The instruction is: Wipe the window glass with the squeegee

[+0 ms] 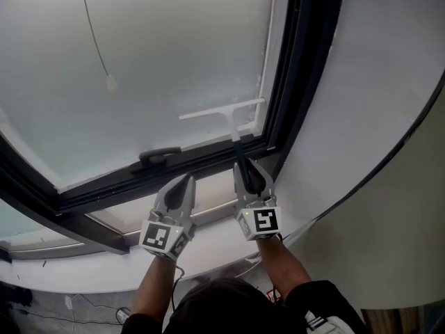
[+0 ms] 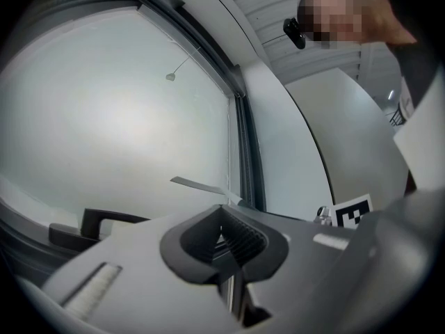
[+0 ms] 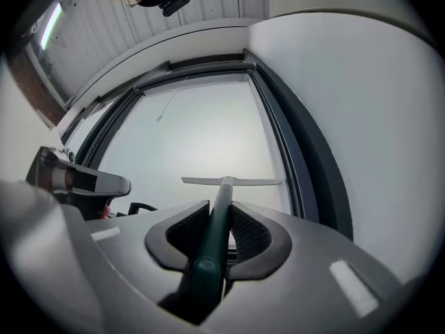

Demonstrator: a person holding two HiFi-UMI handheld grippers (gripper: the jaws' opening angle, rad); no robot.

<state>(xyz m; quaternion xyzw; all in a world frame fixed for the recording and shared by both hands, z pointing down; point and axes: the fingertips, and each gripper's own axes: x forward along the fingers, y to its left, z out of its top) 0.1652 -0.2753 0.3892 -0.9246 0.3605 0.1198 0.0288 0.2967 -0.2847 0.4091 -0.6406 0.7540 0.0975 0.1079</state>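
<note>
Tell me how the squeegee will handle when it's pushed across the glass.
The squeegee looks light: it has a thin blade and a slim handle, and the right gripper alone holds it. Clamped low on the handle, away from the blade, it may twist or pivot in the jaws. The blade edge probably flexes slightly against the window glass.

Two grippers, left [image 1: 185,181] and right [image 1: 249,171], one squeegee [image 1: 224,111], one window [image 1: 160,54], one handle [image 1: 158,156] and one cord [image 1: 94,40] were pictured.
</note>
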